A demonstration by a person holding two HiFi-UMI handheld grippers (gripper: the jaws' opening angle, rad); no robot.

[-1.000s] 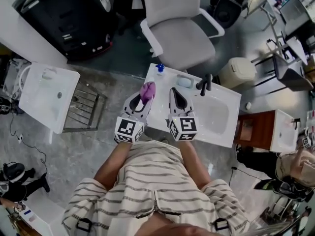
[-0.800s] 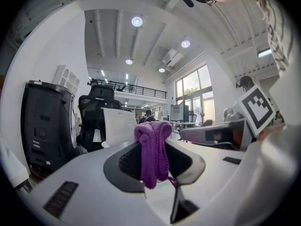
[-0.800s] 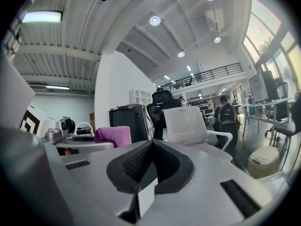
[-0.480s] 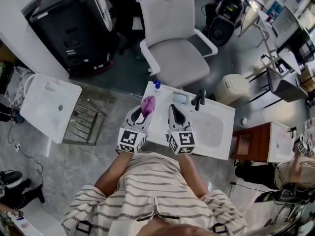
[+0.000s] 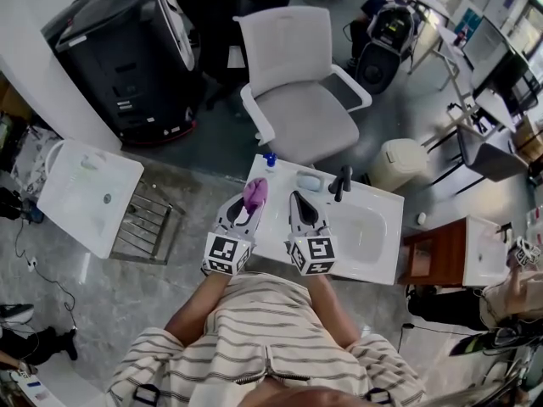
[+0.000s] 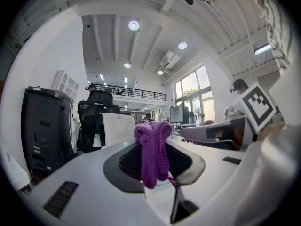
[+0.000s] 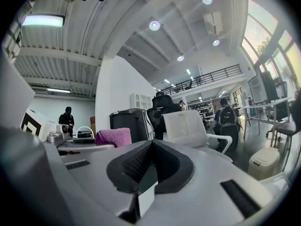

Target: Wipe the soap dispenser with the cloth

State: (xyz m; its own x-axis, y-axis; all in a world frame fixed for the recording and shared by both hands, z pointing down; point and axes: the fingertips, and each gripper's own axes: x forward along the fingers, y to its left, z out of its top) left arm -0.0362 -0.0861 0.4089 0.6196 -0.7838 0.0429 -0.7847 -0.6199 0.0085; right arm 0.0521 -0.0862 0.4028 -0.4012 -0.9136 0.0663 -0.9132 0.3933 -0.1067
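Observation:
My left gripper (image 5: pixel 254 192) is shut on a purple cloth (image 5: pixel 254 192), which bunches over the jaw tips and hangs between them (image 6: pixel 153 150). It hovers above the left end of a white sink counter (image 5: pixel 273 227). A small soap dispenser with a blue top (image 5: pixel 270 158) stands at the counter's far left corner, just beyond the cloth. My right gripper (image 5: pixel 298 197) is beside the left one, shut and empty, its jaws meeting at the tips (image 7: pixel 151 145). The cloth (image 7: pixel 114 137) shows to its left in the right gripper view. Both grippers point level.
A pale blue soap dish (image 5: pixel 309 181) and a dark faucet (image 5: pixel 343 179) sit at the counter's back edge, with the basin (image 5: pixel 363 227) to the right. A white office chair (image 5: pixel 297 83) stands behind the counter, a bin (image 5: pixel 401 163) to its right, another sink (image 5: pixel 89 193) at left.
The view has shifted so the counter sits slightly higher and farther. Both grippers keep their places over its left end, with the cloth still gripped.

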